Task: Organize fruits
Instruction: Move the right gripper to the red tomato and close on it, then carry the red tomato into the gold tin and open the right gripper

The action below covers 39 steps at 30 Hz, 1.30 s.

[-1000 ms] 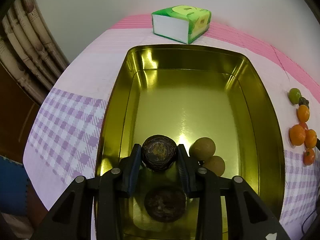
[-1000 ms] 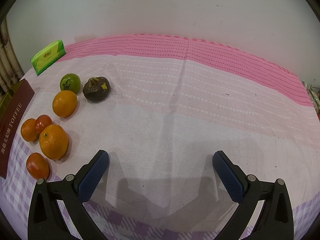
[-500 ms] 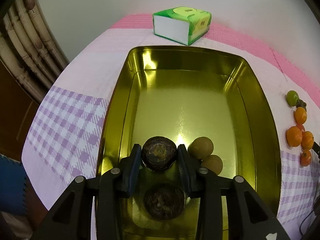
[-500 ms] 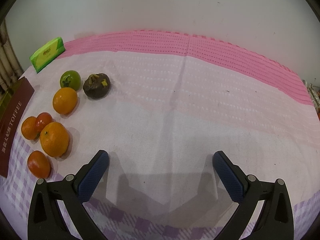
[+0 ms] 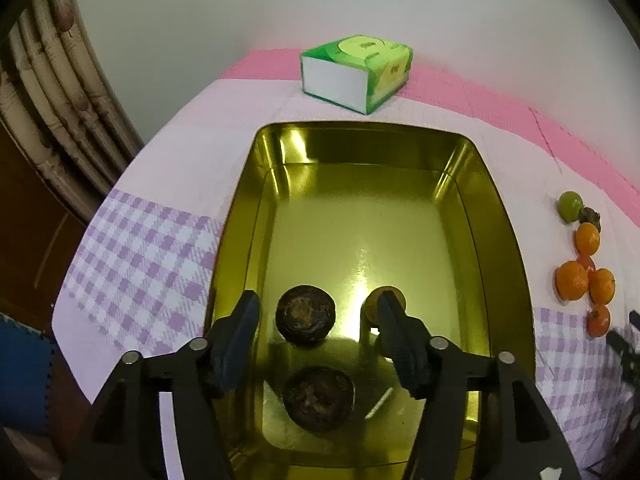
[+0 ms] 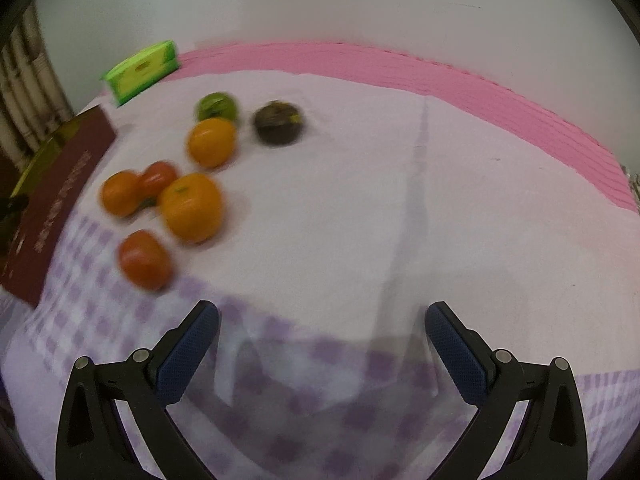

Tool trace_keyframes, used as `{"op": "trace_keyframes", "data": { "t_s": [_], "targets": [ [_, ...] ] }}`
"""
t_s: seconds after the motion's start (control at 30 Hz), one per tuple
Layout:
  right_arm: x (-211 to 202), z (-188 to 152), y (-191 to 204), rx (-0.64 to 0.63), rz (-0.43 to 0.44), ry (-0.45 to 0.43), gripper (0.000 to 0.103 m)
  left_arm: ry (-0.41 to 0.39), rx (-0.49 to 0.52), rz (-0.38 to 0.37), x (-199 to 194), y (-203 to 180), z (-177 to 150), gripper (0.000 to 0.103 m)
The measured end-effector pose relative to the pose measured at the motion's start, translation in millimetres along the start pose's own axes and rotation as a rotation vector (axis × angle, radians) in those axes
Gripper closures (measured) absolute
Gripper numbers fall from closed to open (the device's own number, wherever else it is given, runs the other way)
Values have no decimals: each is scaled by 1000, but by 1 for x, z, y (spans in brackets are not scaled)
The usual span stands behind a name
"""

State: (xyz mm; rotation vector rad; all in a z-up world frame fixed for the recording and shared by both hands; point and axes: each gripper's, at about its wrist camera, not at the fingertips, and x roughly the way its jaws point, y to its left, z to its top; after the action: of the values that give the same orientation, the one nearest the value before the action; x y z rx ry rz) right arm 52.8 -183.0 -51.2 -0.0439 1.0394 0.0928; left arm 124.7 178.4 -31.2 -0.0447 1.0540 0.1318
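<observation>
**Dark fruit released into the gold tin**

The left hand-held gripper [image 5: 316, 320] hangs over the near end of the gold tin [image 5: 508, 248], its jaws having just been opening; they now stand apart with gaps on both sides of the dark brown fruit [image 5: 306, 318], which sits on the tin floor between them, touched by neither pad. Its reflection shows in the shiny floor at 6 o'clock. A small tan fruit [image 5: 378, 304] lies at 3 o'clock from it, partly hidden behind the right finger. Beyond the tin, at 12 o'clock, a green tissue pack [image 5: 356, 74] rests on the pink-and-lilac cloth [image 5: 152, 248] covering the bench.

The right hand-held gripper [image 6: 322, 336] is spread wide and holds nothing, above bare checked cloth. At its 10 to 11 o'clock lies the remaining cluster, blurred: a red-orange fruit [image 6: 144, 260], a large orange [image 6: 192, 208], two smaller ones [image 6: 120, 194], another orange [image 6: 211, 142], a green fruit [image 6: 216, 106] and a second dark fruit [image 6: 278, 124]. The tin's maroon side [image 6: 56, 208] shows at 9 o'clock.
</observation>
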Motion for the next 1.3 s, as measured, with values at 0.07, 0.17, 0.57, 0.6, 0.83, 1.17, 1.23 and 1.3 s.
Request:
{"op": "trace_keyframes", "data": {
  "t_s": [0.07, 0.17, 0.57, 0.6, 0.83, 1.17, 1.23, 1.3],
  "targets": [
    [-2, -1, 12, -13, 22, 4, 1, -10, -9, -1, -3, 2, 1, 42],
    [-3, 0, 34, -59, 41, 5, 7, -21, -23, -3, -8, 4, 2, 40],
    [-1, 16, 69, -108, 72, 0, 42, -82, -40, -18, -37, 10, -2, 27],
    [-1, 18, 70, -109, 75, 0, 46, -84, -46, -19, -40, 12, -3, 23],
    [2, 23, 80, -134, 81, 5, 68, -69, -83, -9, -45, 24, -9, 12],
    [-15, 28, 92, -145, 122, -22, 68, -81, -134, -3, -58, 41, -14, 2],
    [-22, 35, 100, -152, 141, -42, 68, -85, -146, 2, -59, 44, -14, 1],
    [-28, 45, 112, -170, 165, -59, 68, -87, -162, 12, -61, 49, -14, 1]
  ]
}}
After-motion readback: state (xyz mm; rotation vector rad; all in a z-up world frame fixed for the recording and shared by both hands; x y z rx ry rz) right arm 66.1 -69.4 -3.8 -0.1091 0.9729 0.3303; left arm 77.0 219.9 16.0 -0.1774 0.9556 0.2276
